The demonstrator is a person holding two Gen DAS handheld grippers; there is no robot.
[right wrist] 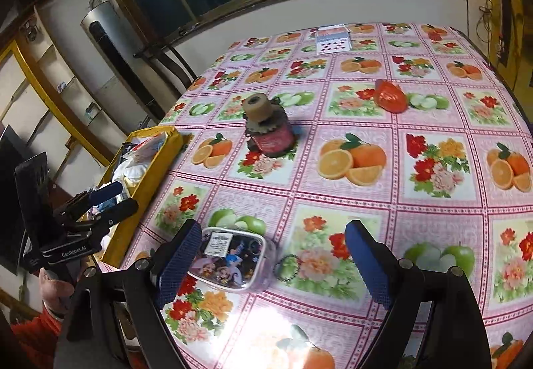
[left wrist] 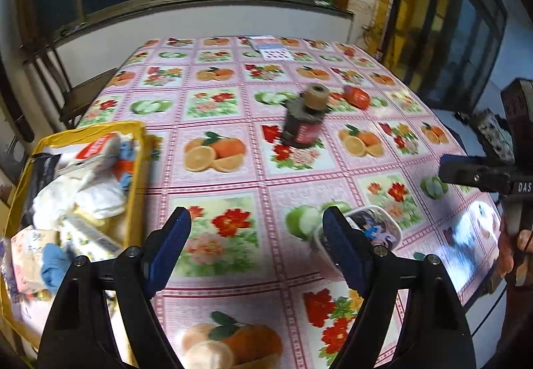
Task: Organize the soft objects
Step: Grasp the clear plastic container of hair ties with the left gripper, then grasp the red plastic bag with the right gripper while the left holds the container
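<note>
While unheld, pouch [right wrist: 233, 257] beside left-hand fingers [right wrist: 178, 255]

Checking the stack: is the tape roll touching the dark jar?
Touching. The right wrist view shows the tape roll sitting directly on the dark jar.

Colours and patterns on record.
Counter [right wrist: 383, 202] is showing pink checks with oranges, apples, flowers; bin [left wrist: 135, 169] yellow; jar [right wrist: 271, 135] dark red; gripper pads [right wrist: 176, 262] blue.
</note>
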